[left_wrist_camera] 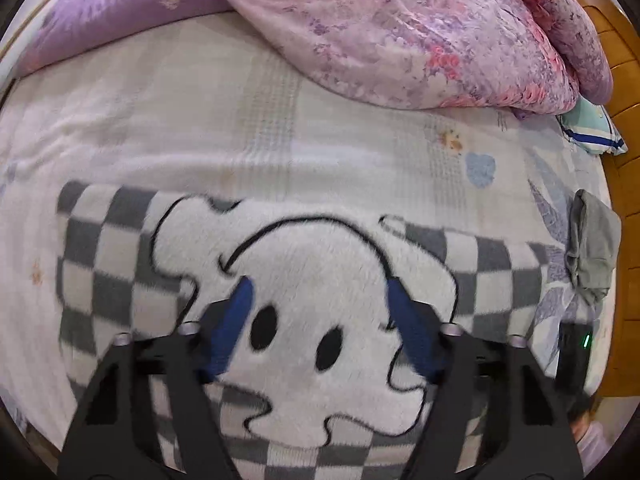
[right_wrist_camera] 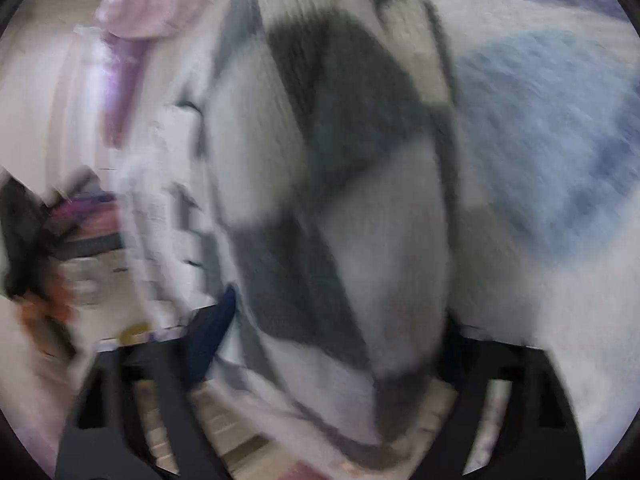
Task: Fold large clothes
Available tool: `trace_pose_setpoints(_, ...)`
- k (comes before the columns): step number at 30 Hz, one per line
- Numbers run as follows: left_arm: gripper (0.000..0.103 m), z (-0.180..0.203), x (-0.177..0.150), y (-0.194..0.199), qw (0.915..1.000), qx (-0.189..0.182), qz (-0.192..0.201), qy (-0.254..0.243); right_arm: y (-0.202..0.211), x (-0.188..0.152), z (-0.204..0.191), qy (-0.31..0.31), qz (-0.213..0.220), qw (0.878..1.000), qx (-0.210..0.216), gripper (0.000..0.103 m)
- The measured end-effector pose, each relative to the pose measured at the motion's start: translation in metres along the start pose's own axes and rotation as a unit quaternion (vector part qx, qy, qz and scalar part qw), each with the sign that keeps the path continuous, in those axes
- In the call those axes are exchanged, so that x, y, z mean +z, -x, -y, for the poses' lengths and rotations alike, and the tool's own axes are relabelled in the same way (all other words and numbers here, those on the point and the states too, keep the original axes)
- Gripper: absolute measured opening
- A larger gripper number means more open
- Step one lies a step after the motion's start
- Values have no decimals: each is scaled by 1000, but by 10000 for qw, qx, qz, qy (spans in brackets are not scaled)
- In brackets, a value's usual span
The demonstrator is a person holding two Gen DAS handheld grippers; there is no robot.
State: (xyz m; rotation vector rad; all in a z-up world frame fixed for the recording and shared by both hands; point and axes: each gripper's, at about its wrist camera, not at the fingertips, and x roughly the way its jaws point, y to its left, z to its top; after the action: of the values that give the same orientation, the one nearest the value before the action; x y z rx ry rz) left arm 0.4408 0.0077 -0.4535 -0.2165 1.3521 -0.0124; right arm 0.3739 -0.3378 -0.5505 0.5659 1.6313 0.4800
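Note:
A fluffy grey-and-white checkered garment point(left_wrist_camera: 312, 280) with a white cartoon dog face lies flat on the bed. My left gripper point(left_wrist_camera: 320, 300) hovers over the dog face with its blue-padded jaws wide apart and nothing between them. In the blurred right wrist view a fold of the same checkered garment point(right_wrist_camera: 320, 200) hangs between the jaws of my right gripper point(right_wrist_camera: 332, 320). The left blue pad point(right_wrist_camera: 208, 336) shows beside the cloth; the right pad is hidden by it. Whether the jaws pinch the cloth is unclear from the blur.
A pink floral quilt point(left_wrist_camera: 420, 32) and a purple pillow point(left_wrist_camera: 120, 12) lie at the back of the bed point(left_wrist_camera: 240, 128). A crumpled grey cloth point(left_wrist_camera: 592, 252) and a black device point(left_wrist_camera: 576, 356) sit at the right edge, by the wooden floor point(left_wrist_camera: 624, 80).

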Motion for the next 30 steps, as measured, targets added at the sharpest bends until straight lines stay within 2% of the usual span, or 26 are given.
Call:
trace_pose_setpoints(2,18,2,14,-12,9997,-151,-181,-2,2,-3,1,-357,113,9993,-72,55)
trace_pose_setpoints(4,4,5,29,-25,9992,3,-390,-100,1,-4,0,-729,141,9970,-231,52)
trace_pose_setpoints(6,2,9,40,-37,9978,249,-546,-280,-2,-3,-13,-664,149,9954,-679,51)
trace_pose_setpoints(8,1,11,51,-51,9962,240,-670,-503,-4,-3,-20,-673,162,9932,-939,52)
trace_pose_setpoints(11,0,5,61,-101,9876,392,-1414,-562,-9,1,-22,-728,89,9924,-992,55)
trace_pose_setpoints(13,0,2,63,-123,9876,364,-1407,-592,-11,5,-22,-697,52,9927,-984,58)
trace_pose_setpoints(16,0,-13,75,-140,9886,254,-1477,172,-14,2,-23,-651,63,9932,-967,61)
trace_pose_setpoints(17,0,-6,76,-140,9856,447,-1627,55,-13,0,-24,-637,86,9933,-959,61)
trace_pose_setpoints(18,0,8,75,-136,9802,760,-1793,-361,-13,1,-25,-637,91,9934,-950,60)
trace_pose_setpoints(20,0,38,70,-119,9640,1284,-2014,-1171,-14,-4,-21,-663,41,9932,-955,60)
trace_pose_setpoints(21,0,42,67,-113,9617,1269,-2087,-1243,-15,-3,-22,-670,11,9930,-972,60)
trace_pose_setpoints(24,0,20,58,-123,9721,832,-2074,-710,-17,4,-21,-641,-43,9929,-997,64)
trace_pose_setpoints(26,0,4,60,-134,9802,511,-1880,-367,-18,4,-21,-610,-4,9934,-972,66)
trace_pose_setpoints(28,0,-4,60,-130,9797,358,-1961,-196,-19,1,-23,-604,57,9933,-983,66)
trace_pose_setpoints(30,0,-2,53,-113,9757,535,-2096,-349,-19,0,-25,-602,44,9927,-1045,65)
